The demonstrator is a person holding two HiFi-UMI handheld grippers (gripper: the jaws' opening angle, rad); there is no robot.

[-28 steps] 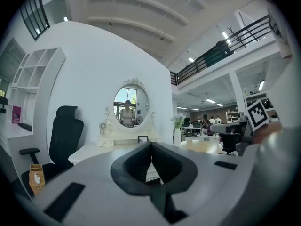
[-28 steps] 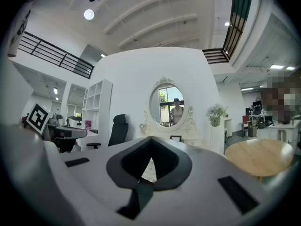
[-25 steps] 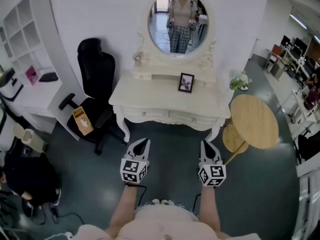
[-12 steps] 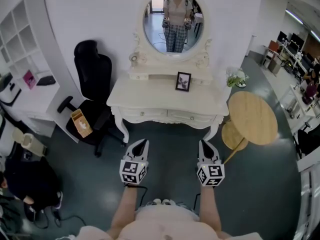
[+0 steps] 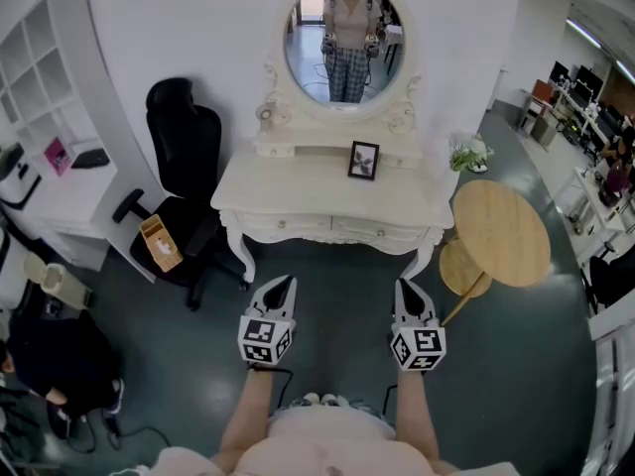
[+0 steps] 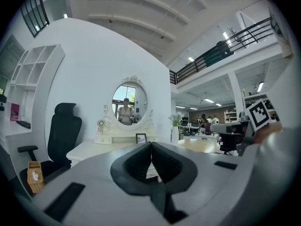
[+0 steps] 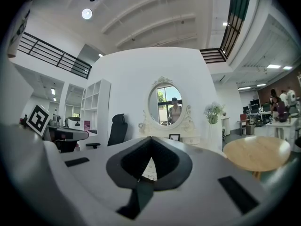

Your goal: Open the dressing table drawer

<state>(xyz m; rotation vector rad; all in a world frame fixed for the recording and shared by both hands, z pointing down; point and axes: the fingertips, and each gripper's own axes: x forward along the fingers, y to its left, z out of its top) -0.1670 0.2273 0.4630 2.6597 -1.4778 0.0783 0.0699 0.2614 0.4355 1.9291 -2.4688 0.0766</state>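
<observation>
A white dressing table (image 5: pixel 327 194) stands against the wall, straight ahead of the person. Two shallow drawers run side by side across its front, the left drawer (image 5: pixel 288 228) and the right drawer (image 5: pixel 382 234). Both are shut, so what they hold is hidden.

The left gripper (image 5: pixel 287 282) and right gripper (image 5: pixel 406 285) are held level over the floor, short of the table and touching nothing. Each has its jaws pressed together with nothing between them.

The task looks not yet begun. The next move probably calls for stepping closer, spreading one gripper's jaws, and closing them on a drawer knob.

An oval mirror (image 5: pixel 343 40) and a small picture frame (image 5: pixel 363 161) sit on the tabletop. To the left, a small open box (image 5: pixel 162 241) rests on a black chair (image 5: pixel 189 147); its contents are unclear. A round wooden table (image 5: pixel 501 236) stands to the right.
</observation>
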